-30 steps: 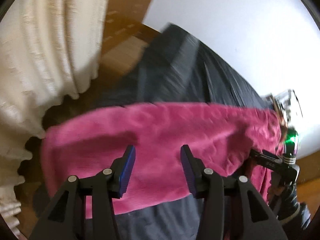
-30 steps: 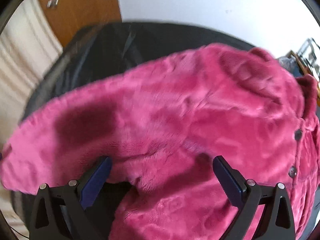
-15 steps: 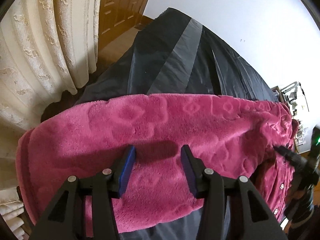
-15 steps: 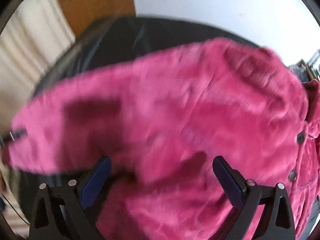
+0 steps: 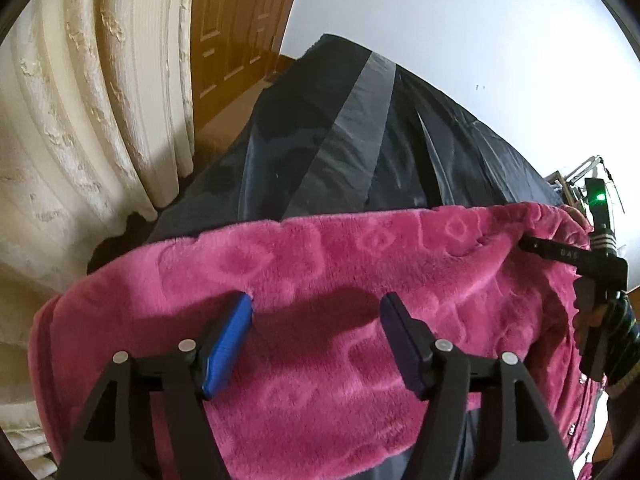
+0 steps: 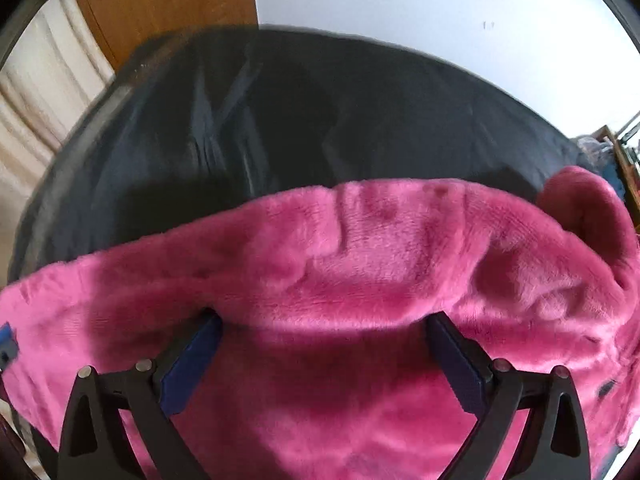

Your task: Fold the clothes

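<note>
Pink fleece garment [image 5: 340, 280] now lies lower on the dark bed cover [image 5: 360, 140], its far edge nearer both tools than before. Left tool [image 5: 316, 312] open above fleece; right tool [image 6: 324, 332] spread wide, fleece fold draped over its tips.

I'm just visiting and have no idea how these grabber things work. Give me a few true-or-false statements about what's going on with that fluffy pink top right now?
1. The pink garment lies on a dark cover. True.
2. The left gripper has its two fingers pressed shut on the fabric. False: its jaws stand apart, with pink fabric showing between them.
3. The right gripper is open over the garment. True.
4. The garment is smooth, thin cotton. False: it is plush and fuzzy, with a raised pattern.
5. A cream curtain hangs to the left of the dark cover. True.
6. The wall behind is bright red. False: it is plain white.
</note>
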Demonstrator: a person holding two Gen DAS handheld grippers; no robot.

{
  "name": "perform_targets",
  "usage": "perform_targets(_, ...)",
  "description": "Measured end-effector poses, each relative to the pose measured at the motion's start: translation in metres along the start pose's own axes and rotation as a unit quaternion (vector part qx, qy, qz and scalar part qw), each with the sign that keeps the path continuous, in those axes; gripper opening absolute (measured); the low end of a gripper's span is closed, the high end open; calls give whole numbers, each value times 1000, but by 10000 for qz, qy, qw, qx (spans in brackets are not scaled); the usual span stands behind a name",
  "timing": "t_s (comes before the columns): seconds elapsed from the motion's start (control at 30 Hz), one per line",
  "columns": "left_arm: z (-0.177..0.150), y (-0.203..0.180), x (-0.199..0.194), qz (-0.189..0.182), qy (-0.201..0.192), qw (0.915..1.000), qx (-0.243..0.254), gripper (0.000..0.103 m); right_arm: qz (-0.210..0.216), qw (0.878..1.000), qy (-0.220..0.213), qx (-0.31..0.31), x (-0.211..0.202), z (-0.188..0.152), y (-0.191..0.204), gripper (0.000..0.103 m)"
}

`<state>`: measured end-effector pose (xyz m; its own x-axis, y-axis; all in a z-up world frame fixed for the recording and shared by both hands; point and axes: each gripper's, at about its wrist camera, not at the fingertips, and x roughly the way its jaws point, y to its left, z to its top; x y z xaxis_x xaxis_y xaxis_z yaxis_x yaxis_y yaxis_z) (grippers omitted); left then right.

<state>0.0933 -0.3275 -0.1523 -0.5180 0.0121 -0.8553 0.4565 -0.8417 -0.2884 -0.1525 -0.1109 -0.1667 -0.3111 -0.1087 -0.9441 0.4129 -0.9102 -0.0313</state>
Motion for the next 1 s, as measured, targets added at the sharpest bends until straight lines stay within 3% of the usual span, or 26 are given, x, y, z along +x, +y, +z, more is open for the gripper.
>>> perform_targets(0.3,26,-15,22,568,-257,9965,560,80,-25,9994,-180,295,-1,20,-1,103)
perform_targets(0.43,38,-20,33,869,-272,9916,924,81,259,9990,-243,288,-20,7,-10,103)
perform_targets(0.8,51,-28,11,731,-149,9971,168,81,603,9958,-339,600,-106,-120,-77,103)
perform_targets(1.0,17,-79,-28,324,-180,9984,433,81,641,9926,-165,1017,-134,-214,-124,103)
